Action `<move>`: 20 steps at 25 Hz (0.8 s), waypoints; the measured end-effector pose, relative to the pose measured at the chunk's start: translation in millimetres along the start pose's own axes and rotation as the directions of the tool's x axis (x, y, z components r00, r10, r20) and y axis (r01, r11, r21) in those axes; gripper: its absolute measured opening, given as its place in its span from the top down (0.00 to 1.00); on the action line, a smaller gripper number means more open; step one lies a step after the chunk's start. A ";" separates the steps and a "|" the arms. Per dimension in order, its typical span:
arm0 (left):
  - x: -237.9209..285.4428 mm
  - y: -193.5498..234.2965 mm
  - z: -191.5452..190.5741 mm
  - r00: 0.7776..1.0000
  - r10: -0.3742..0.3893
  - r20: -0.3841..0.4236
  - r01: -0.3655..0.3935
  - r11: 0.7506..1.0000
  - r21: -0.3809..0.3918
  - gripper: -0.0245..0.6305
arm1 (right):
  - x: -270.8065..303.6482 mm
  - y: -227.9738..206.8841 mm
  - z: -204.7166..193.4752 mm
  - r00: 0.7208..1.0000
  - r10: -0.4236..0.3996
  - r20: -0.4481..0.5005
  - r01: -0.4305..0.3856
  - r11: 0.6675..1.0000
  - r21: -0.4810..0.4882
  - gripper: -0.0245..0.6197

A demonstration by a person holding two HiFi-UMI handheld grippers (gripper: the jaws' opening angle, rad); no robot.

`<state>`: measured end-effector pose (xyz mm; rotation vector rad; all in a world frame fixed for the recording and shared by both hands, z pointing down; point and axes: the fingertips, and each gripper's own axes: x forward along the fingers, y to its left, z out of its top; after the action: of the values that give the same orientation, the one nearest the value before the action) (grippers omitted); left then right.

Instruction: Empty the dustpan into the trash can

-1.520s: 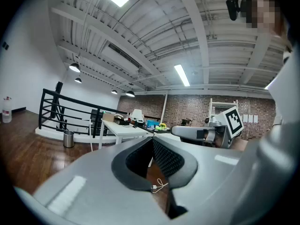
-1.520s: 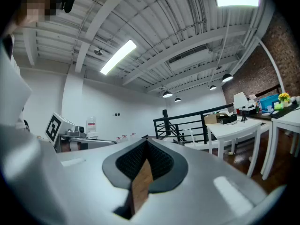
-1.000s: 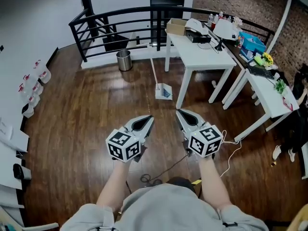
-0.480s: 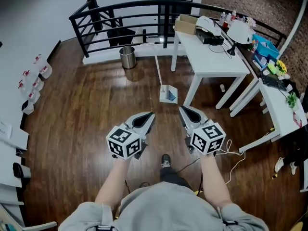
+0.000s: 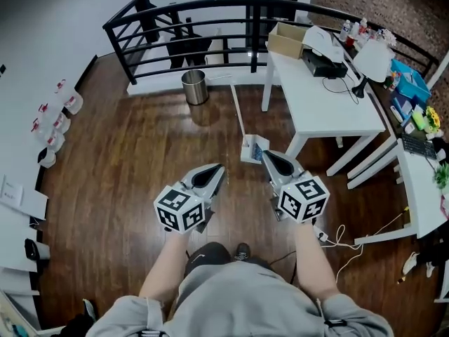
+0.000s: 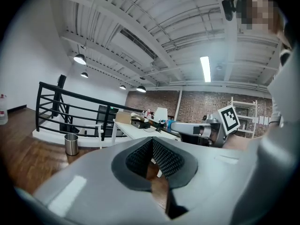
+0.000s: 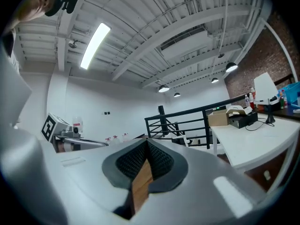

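Observation:
A white long-handled dustpan [image 5: 254, 148] stands upright on the wood floor beside a table leg, with something blue in its pan. A steel trash can [image 5: 194, 87] stands farther off by the black railing, and it also shows in the left gripper view [image 6: 71, 144]. My left gripper [image 5: 215, 173] is held out level above the floor, left of the dustpan, with its jaws shut and nothing in them. My right gripper [image 5: 269, 161] hovers just short of the dustpan's pan, likewise shut and holding nothing. The pads meet in both gripper views [image 6: 152, 142] [image 7: 146, 144].
A black railing [image 5: 210, 11] fences the far side. White tables [image 5: 319, 107] with a cardboard box [image 5: 286, 39] and clutter stand at the right. Cables [image 5: 338, 236] trail on the floor at the right, and jugs [image 5: 55, 121] line the left wall.
The person has walked forward: dustpan, trash can and tables have slid nearer and lower in the head view. Both grippers keep the same shut, side-by-side pose.

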<state>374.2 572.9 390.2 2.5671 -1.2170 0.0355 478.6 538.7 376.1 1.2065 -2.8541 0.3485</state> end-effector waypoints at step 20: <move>126.1 283.8 43.0 0.996 -0.082 -0.040 0.078 0.994 -0.077 0.95 | 264.2 -111.2 1.3 0.966 -0.232 -0.110 0.223 0.971 -0.086 0.96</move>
<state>234.6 296.7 440.7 2.5344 -1.0785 0.0267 372.7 276.9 425.0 1.4290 -2.5696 0.2935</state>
